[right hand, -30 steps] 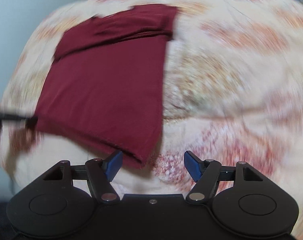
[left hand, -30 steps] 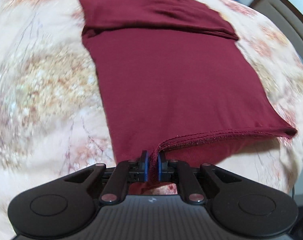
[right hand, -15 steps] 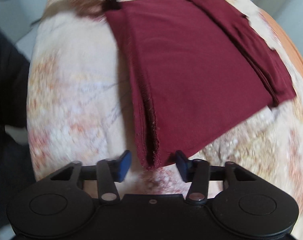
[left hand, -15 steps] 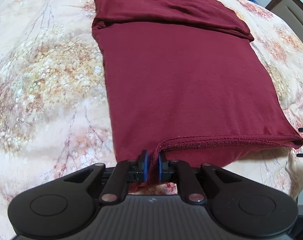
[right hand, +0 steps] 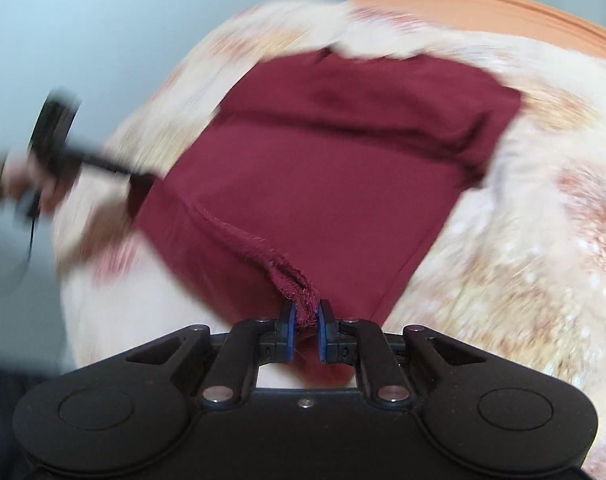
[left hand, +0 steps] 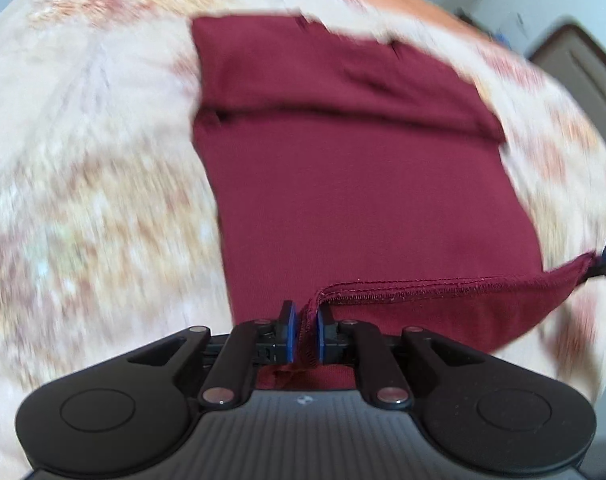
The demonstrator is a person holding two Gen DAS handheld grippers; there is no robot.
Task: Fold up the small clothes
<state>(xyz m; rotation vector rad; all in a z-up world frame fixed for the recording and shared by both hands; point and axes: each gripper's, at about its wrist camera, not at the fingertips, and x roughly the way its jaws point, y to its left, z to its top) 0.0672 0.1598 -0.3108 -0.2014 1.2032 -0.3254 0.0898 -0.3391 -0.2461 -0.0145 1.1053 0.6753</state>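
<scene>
A maroon shirt [left hand: 363,184] lies on a floral bedspread [left hand: 83,200], sleeves folded in and its hem nearest me. My left gripper [left hand: 304,320] is shut on the hem's left corner, which is raised off the bed. My right gripper [right hand: 305,320] is closing its jaws, and its blue pads pinch the bunched right corner of the shirt [right hand: 323,168]. The hem hangs taut between the two corners. In the right wrist view the left gripper [right hand: 135,178] and the hand holding it are a blur at the shirt's far corner.
The floral bedspread [right hand: 523,240] surrounds the shirt on all sides. An orange sheet [right hand: 503,12] shows at the far end of the bed. A brown panel [left hand: 575,64] stands against the pale wall at the back right.
My right gripper swung round to the hem's right corner and closed on it. The left gripper kept its grip and shifted; the hem now lifts off the bed, stretched between both.
</scene>
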